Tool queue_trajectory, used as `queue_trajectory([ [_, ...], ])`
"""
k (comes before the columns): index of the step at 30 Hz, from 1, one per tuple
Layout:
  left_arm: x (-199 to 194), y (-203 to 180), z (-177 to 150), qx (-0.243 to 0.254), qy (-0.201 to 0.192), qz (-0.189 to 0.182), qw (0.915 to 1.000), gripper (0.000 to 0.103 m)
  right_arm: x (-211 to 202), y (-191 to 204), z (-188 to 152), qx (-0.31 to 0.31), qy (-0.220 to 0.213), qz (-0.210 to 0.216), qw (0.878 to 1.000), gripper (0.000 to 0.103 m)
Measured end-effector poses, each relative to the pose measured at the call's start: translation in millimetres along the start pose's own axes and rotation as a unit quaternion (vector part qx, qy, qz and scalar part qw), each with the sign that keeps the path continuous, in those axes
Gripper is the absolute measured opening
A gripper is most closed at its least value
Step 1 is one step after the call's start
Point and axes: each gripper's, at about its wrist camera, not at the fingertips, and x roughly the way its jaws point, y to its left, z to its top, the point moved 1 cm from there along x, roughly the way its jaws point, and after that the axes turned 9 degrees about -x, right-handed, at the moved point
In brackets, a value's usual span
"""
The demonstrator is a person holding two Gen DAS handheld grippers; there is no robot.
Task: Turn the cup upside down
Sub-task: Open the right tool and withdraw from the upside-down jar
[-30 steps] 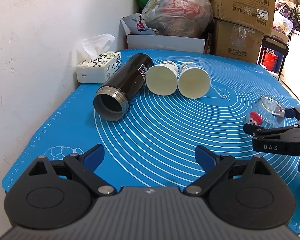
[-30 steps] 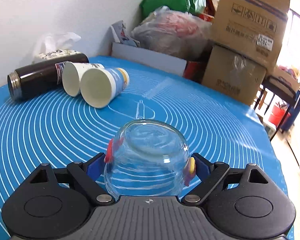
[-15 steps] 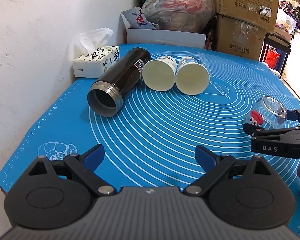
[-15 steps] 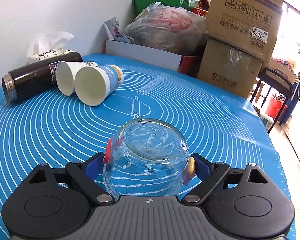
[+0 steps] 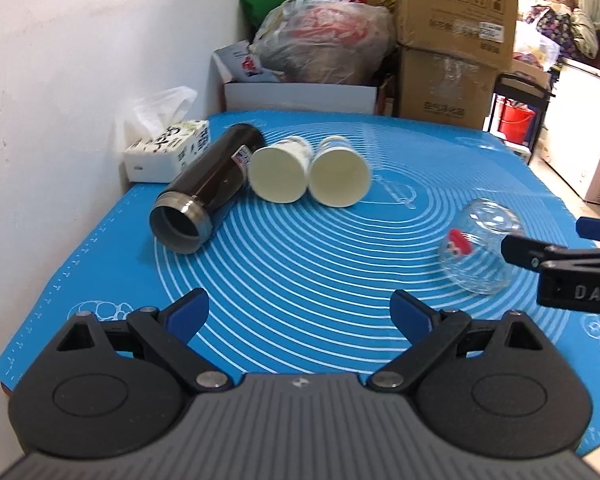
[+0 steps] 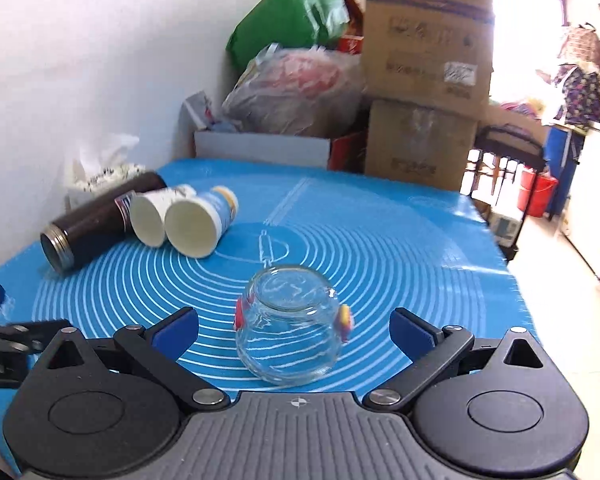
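Note:
A small clear glass cup [image 6: 294, 328] with red and yellow stickers stands upside down on the blue mat [image 6: 380, 248], base up. My right gripper [image 6: 294, 330] is open, its blue pads wide apart on either side of the cup, not touching it. In the left wrist view the cup [image 5: 478, 252] sits at the right, with the right gripper's fingers [image 5: 540, 254] beside it. My left gripper [image 5: 300, 312] is open and empty over the mat's near edge.
A dark thermos [image 5: 208, 192] and two paper cups [image 5: 278, 174] [image 5: 340, 176] lie on their sides at the back left. A tissue box [image 5: 166, 152] stands by the wall. Cardboard boxes [image 5: 452, 40] and bags [image 5: 324, 44] are stacked behind the table.
My right gripper has opened and let go of the glass cup, then drawn back from it. The cup now stands free on the mat. My left gripper has pulled back slightly.

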Motion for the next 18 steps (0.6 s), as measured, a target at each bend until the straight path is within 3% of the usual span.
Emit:
queue_trajectory([
  [11, -37.4, -19.9, -20.8, 0.039, 0.001, -0.019, 0.9991, 0.096, -76.5, 0.9, -20.7, 0.037, -0.021, -0.030, 0.999, 0.103],
  [18, -47.6, -21.7, -39.9, 0.043, 0.009, -0.024, 0.9987, 0.096, -104.3, 2.9, -45.4, 0.065, -0.011, -0.016, 0.998, 0.103],
])
